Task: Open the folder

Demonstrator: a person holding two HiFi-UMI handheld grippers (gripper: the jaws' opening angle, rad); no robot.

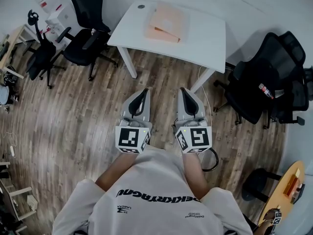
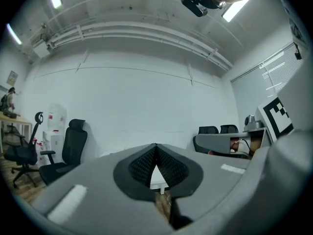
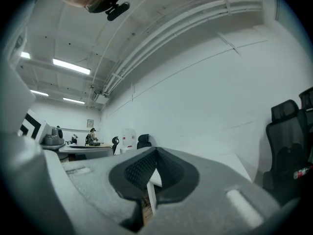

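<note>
The folder [image 1: 166,26] is lying flat and closed on the white surface [image 1: 208,40], toward its far side, with a small dark round object [image 1: 141,6] near one corner. It is showing as a pale peach sheet with a deeper orange panel over part of it; which edge is the spine is not clear from here.

It is probably going to handle as a light, thin thing with a bendy cover, and it is likely to slide on the smooth top if pushed from the side. A sensible hold is looking like the free edge of the cover, opposite the spine, with 1 tool nipping that edge and the other pressing the back down so the whole thing is not skating away.

Both tools are hovering well apart from the folder, over the wooden floor [image 1: 73,116] in front of the surface, pointing level toward it. The left tool [image 1: 144,91] is holding its jaws together on nothing, and the right tool [image 1: 182,90] is doing the same. Opening is not yet starting.

Black chairs [image 1: 85,28] are standing at the left of the surface, and more [image 1: 259,87] at the right.
</note>
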